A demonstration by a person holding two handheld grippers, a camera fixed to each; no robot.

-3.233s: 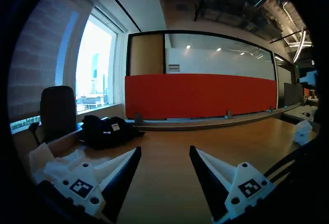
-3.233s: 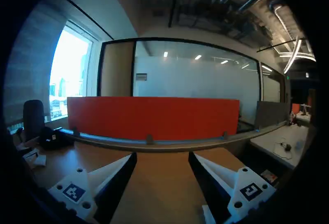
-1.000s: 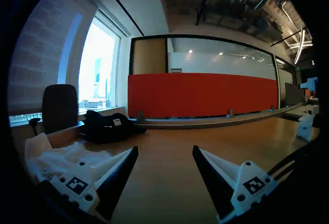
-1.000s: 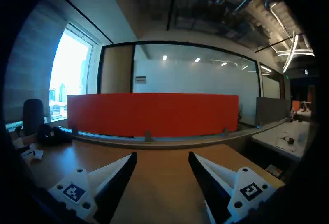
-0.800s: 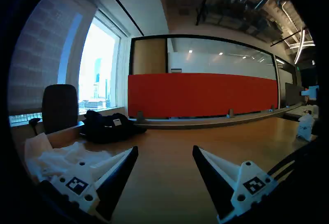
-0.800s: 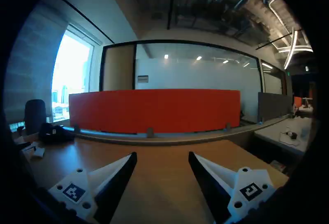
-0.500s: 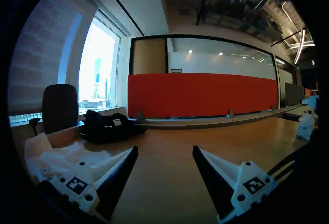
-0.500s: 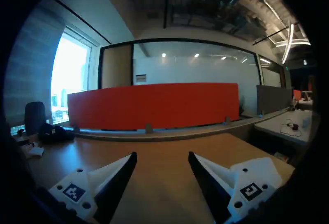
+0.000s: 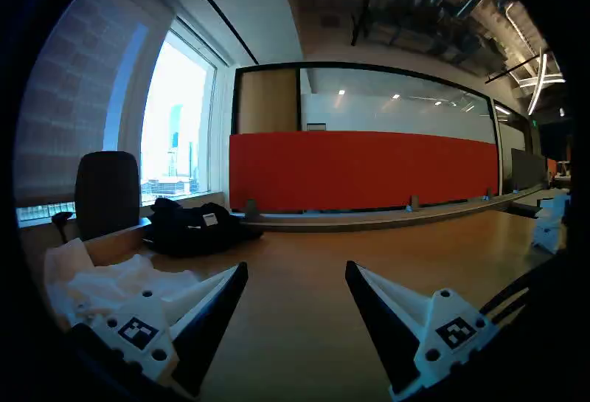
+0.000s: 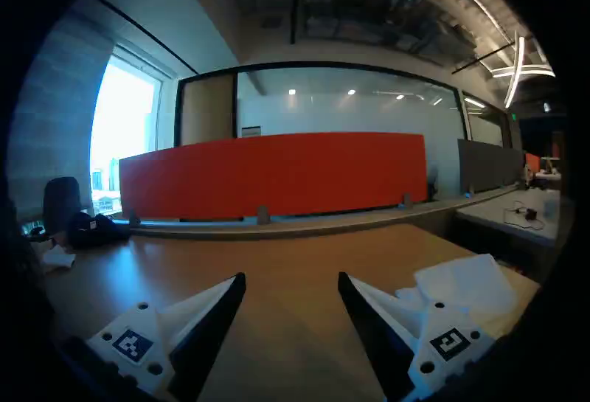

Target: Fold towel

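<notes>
One white towel (image 10: 468,280) lies just right of right gripper (image 10: 290,278).

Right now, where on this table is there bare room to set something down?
The wooden table is bare ahead of the left hand-held gripper, right of the black bag, back to the red divider. In the right gripper view it is bare left of the white towel. Crowded: the left corner, with the crumpled white cloth.

Towel (image 10: 466,281) on table (image 10: 295,273), right — bag (image 10: 90,229) far left, divider (image 10: 273,177) behind.
</notes>
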